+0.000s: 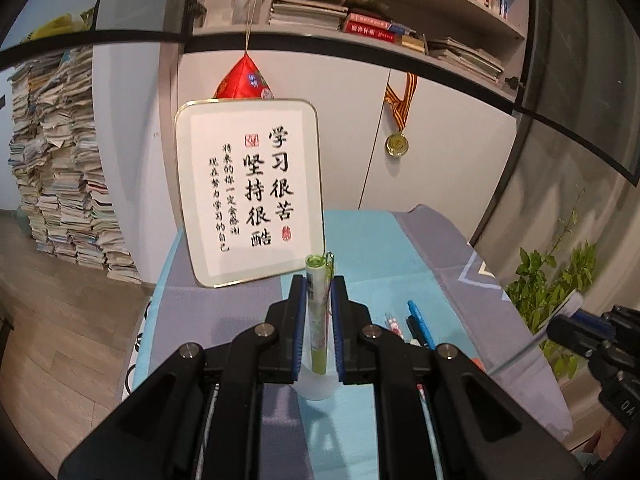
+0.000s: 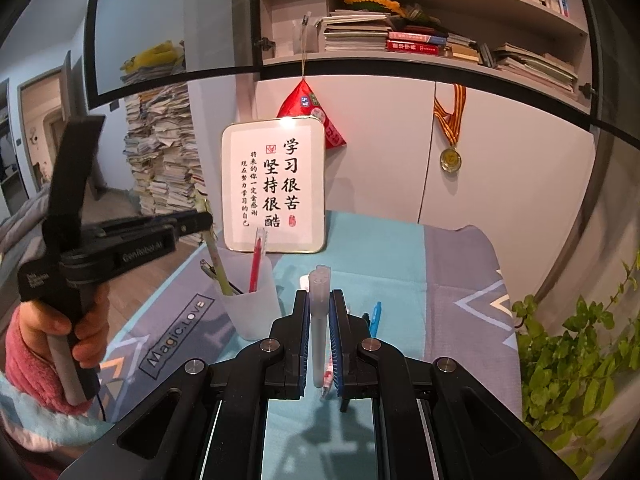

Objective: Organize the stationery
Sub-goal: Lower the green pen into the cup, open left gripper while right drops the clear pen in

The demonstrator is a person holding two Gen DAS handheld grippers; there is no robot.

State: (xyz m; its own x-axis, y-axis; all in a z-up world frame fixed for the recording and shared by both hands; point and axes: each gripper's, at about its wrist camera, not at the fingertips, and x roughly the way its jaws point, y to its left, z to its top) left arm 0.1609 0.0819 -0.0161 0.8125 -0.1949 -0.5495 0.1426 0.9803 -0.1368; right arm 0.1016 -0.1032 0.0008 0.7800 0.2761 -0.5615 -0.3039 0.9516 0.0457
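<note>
A: What is gripped by each tool, and where does the stationery stand?

B: The left gripper (image 1: 318, 304) is clamped on a slim green pen with a metal clip (image 1: 317, 304), held upright with its lower end already inside the translucent white plastic cup (image 2: 249, 300). A red pen (image 2: 256, 264) is seen standing in that cup too. The right gripper (image 2: 319, 320) is clenched on a white frosted capped pen (image 2: 319, 320), held upright above the teal and grey patterned cloth (image 2: 376, 240).

A: What could go wrong from here?

B: The cup looks light and is not steadied by anything. If the green pen is pushed sideways or released while tilted, the cup may be tipped and both pens spilled. If the white pen is brought in while the left gripper is at the rim, the two tools could be knocked together, since little room is left over the opening.

A: What else is lying about?

B: A blue pen (image 2: 375, 314) and a clear patterned pen (image 1: 392, 324) are left on the cloth just beside the right gripper, not yet collected. A white framed calligraphy board (image 2: 274, 184) is propped close behind the cup, so a wide swing could be stopped by it. A green leafy plant (image 2: 576, 360) is seen at the right edge, a gold medal on a striped ribbon (image 2: 450, 158) hangs on the cabinet, and stacked books (image 2: 164, 160) stand well apart.
</note>
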